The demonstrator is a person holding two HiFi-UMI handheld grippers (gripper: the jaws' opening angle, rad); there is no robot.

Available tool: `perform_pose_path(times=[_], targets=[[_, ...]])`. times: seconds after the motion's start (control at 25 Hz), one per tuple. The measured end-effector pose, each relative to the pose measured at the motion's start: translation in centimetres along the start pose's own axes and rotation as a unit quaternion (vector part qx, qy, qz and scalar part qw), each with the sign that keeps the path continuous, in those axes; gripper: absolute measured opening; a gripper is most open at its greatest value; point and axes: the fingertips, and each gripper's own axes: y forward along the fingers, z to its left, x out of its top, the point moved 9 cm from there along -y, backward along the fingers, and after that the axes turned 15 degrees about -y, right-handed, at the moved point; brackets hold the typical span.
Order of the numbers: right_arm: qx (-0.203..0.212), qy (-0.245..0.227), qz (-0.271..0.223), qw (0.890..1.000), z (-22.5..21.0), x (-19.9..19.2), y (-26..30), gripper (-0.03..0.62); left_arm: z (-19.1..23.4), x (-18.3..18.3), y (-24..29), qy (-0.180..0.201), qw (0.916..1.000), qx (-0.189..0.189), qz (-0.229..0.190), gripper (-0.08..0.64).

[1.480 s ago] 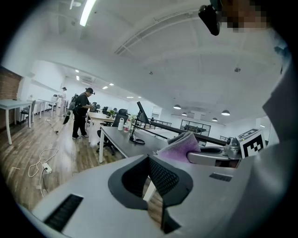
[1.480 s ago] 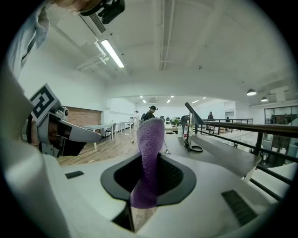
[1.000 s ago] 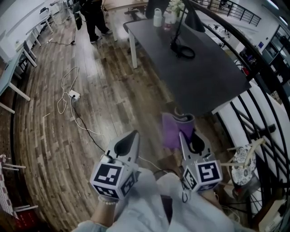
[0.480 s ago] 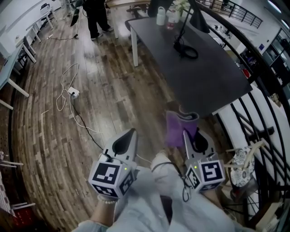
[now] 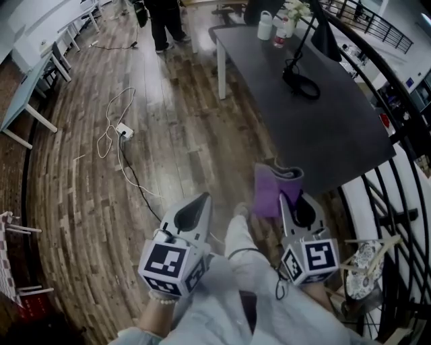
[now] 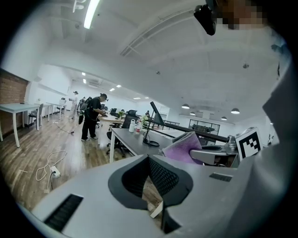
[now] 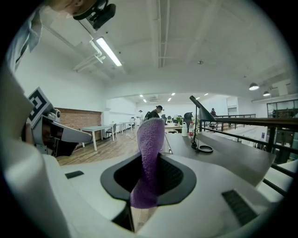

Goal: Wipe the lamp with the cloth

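Note:
A black desk lamp (image 5: 300, 62) stands on the far part of the dark grey table (image 5: 323, 128), well ahead of both grippers. The lamp (image 7: 196, 122) shows right of centre in the right gripper view, and the lamp (image 6: 152, 122) is small in the left gripper view. My right gripper (image 5: 291, 202) is shut on a purple cloth (image 5: 270, 192), held above the floor just short of the table's near corner. The cloth (image 7: 149, 153) sticks up between the jaws. My left gripper (image 5: 199, 201) is shut with nothing in it, beside the right one.
Bottles (image 5: 265, 25) and a plant stand at the table's far end. A person (image 5: 163, 19) stands beyond it. A white cable with a power strip (image 5: 122, 131) lies on the wood floor at left. A black railing (image 5: 397, 168) runs along the right. White desks (image 5: 27, 87) line the left.
The table and lamp have shifted right and slightly nearer in the head view as I step forward. Both grippers keep their pose, and the cloth stays in the right one.

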Motion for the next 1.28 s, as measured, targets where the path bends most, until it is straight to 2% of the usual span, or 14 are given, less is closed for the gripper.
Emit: perform_pose_path(times=[0.28,0.48,0.88,1.28], targets=[[0.033,-0.005,-0.009,0.999,-4.2,1.3,7.7,0.091,1.2,3.4,5.9,0.0,0.9999,0.01,-0.001,0.009],[0.041,-0.013,-0.015,0.999,-7.6,2.5,12.6,0.091,1.2,6.8,11.2,0.002,0.9999,-0.011,-0.011,0.009],[0.009,0.008,-0.013,1.0,-16.2,3.0,19.1,0.091,-0.4,11.9,22.9,0.03,0.9984,-0.047,0.0,0.009],[-0.047,0.029,0.0,0.998,-20.5,1.4,19.5,0.091,-2.8,13.3,28.9,0.05,0.9938,-0.095,0.028,0.009]])
